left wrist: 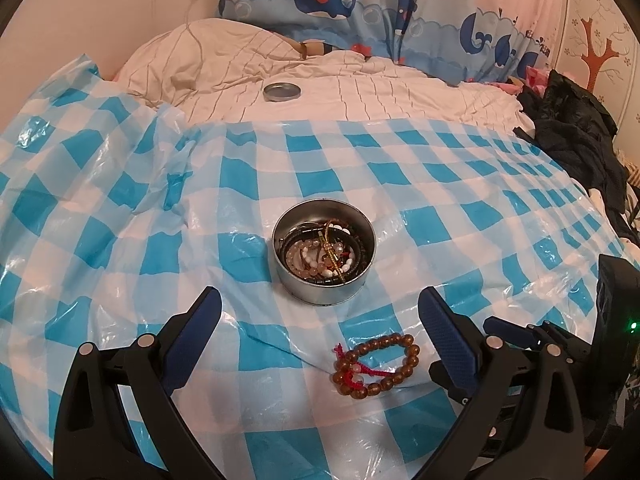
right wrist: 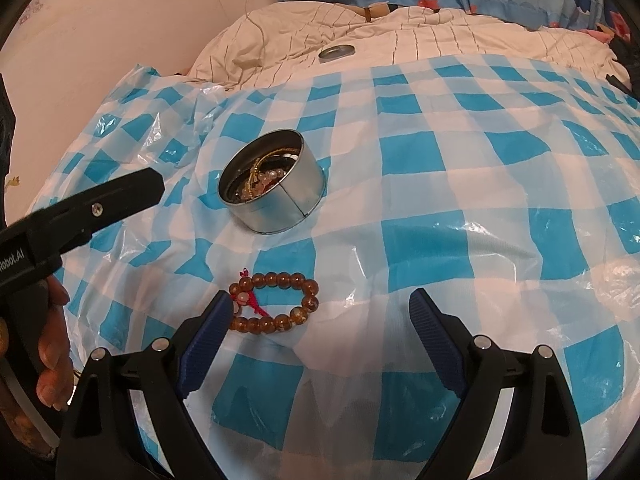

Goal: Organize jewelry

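A blue-and-white checked plastic sheet (left wrist: pixel 440 184) covers the bed, with a striped cream duvet (left wrist: pixel 224 60) bunched behind it. Both the left gripper (left wrist: pixel 320 320) and the right gripper (right wrist: pixel 320 320) hang over it, jaws spread wide and empty. On the sheet stands a round metal tin (left wrist: pixel 324 246) full of tangled bracelets, its lid (left wrist: pixel 281 91) well apart on the duvet, and a brown bead bracelet (left wrist: pixel 376 364) with a red cord lies near the tin, close to the grippers.

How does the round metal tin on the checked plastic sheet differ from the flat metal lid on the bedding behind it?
The round metal tin is deep and holds bracelets; the flat metal lid is shallow and looks empty. The tin sits on the blue checked plastic sheet, the lid on the cream bedding. Both are round, silvery, open side up.
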